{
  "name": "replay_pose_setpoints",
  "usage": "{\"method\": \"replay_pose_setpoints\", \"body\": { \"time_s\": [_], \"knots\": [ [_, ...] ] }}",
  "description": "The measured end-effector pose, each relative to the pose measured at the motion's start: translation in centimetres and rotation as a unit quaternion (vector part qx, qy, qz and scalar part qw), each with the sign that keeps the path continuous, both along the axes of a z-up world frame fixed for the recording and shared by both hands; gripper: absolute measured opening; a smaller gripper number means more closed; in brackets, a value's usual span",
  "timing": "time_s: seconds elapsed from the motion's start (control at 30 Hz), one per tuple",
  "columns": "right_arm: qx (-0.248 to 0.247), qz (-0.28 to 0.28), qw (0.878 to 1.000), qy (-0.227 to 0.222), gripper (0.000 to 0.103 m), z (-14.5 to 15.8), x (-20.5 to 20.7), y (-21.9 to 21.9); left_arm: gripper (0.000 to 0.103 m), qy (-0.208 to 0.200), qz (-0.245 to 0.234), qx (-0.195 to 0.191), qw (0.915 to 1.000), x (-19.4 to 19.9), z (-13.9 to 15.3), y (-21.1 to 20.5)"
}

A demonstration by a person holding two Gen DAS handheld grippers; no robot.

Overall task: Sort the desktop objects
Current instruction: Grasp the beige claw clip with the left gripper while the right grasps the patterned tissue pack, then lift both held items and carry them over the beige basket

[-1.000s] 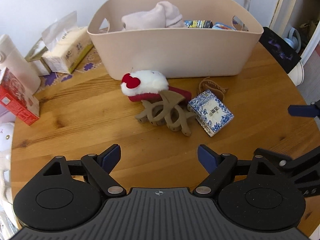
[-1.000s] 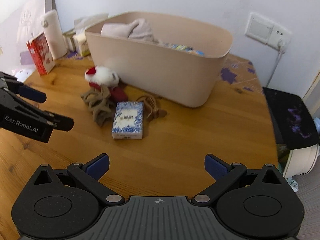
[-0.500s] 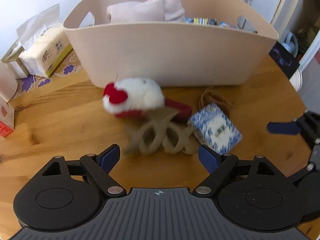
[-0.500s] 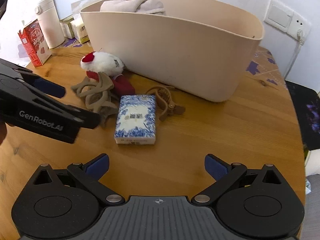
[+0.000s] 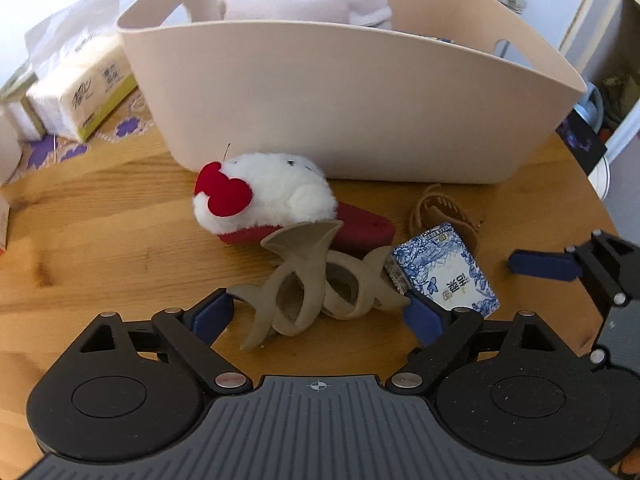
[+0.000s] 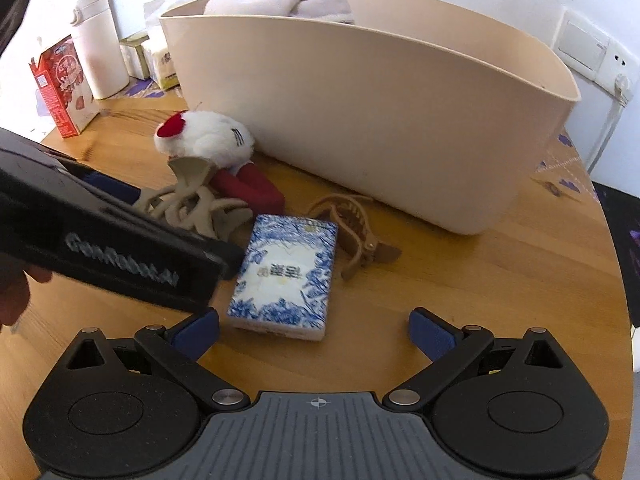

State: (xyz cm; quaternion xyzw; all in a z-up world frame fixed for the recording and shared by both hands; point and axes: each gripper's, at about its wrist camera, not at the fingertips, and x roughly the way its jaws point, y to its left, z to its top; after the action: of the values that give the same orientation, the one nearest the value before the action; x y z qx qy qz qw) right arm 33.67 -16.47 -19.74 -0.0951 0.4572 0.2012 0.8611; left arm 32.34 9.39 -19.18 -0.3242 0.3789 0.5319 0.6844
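On the round wooden tabletop [image 5: 100, 240], before a smooth beige plastic basket [image 5: 340, 112], lie a fluffy white plush [image 5: 272, 196] with a red felt bow, a matte tan hair claw [image 5: 316, 284] of curved prongs, and a blue-and-white tissue pack [image 6: 284, 276]. The left gripper [image 5: 318, 314] stands spread, its jaws having just been opening, the claw between them, not pinched. The right gripper [image 6: 314, 330] is spread just short of the pack. Only the right view shows a white flask [image 6: 100, 44] and red carton [image 6: 62, 84].
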Motion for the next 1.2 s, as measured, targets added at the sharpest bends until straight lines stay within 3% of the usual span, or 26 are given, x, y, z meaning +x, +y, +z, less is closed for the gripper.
{"method": "replay_pose_setpoints", "body": {
  "time_s": [0.17, 0.4, 0.8, 0.83, 1.2],
  "knots": [
    [0.005, 0.0, 1.0, -0.014, 0.083, 0.4, 0.0, 0.0, 0.092, 0.003, -0.009, 0.012, 0.9999, 0.0, -0.1, -0.2],
    [0.017, 0.013, 1.0, -0.019, 0.046, 0.8, 0.0, -0.4, 0.092, 0.009, -0.008, 0.012, 0.9999, 0.0, -0.4, 0.1],
    [0.015, 0.012, 1.0, -0.017, 0.045, 1.3, -2.0, -1.9, 0.091, 0.024, 0.018, 0.019, 0.9994, -0.2, 0.0, -0.5],
    [0.016, 0.012, 1.0, -0.017, 0.045, 1.4, -2.2, -2.1, 0.091, 0.031, 0.05, 0.014, 0.9982, 0.0, 0.2, -0.7],
    [0.03, 0.008, 0.999, -0.037, 0.044, 4.2, -5.4, -4.3, 0.091, 0.035, 0.068, 0.033, 0.9965, 0.3, 2.9, -4.6]
  ]
}}
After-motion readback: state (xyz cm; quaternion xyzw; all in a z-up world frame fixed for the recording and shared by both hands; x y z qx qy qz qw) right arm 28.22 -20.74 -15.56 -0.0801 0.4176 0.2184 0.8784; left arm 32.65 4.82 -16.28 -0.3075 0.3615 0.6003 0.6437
